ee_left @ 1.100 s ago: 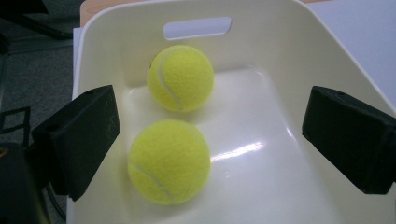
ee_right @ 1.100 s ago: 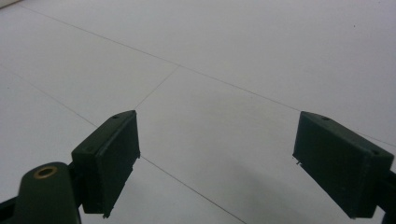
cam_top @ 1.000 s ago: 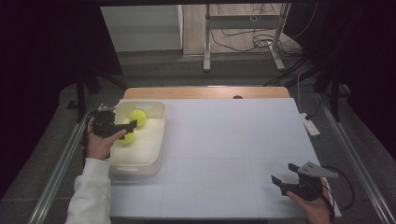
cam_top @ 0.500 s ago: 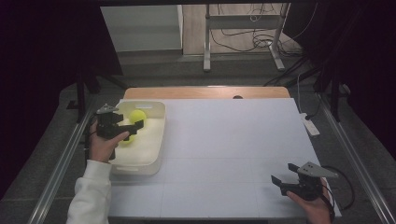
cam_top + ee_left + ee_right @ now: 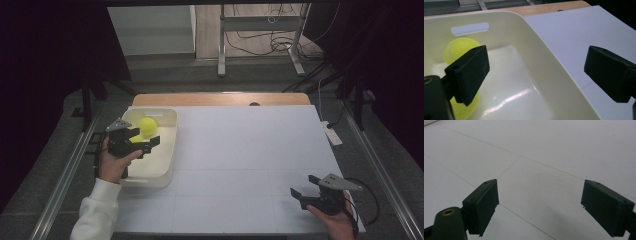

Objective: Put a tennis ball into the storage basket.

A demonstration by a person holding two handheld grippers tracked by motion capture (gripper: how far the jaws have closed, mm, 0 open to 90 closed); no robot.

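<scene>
A cream plastic tub [image 5: 167, 150] stands at the left of the white table [image 5: 250, 150]. Two yellow tennis balls lie in it: one [image 5: 147, 125] [image 5: 457, 47] by the far wall under the handle slot, the other [image 5: 466, 106] closer, mostly hidden behind my left jaw. My left gripper [image 5: 144, 137] [image 5: 536, 67] hovers over the tub, open, with nothing between its jaws. My right gripper [image 5: 306, 193] [image 5: 540, 205] is held open just above the bare table top at the front right.
A white power strip [image 5: 331, 133] lies at the table's right edge. A wooden strip [image 5: 220, 99] runs along the far edge. Metal rails flank the table, and a stand's legs [image 5: 220, 40] with cables are on the floor beyond.
My left gripper has shifted slightly toward the near side over the tub, still open, now covering the nearer ball in the high view. The right gripper has stayed put.
</scene>
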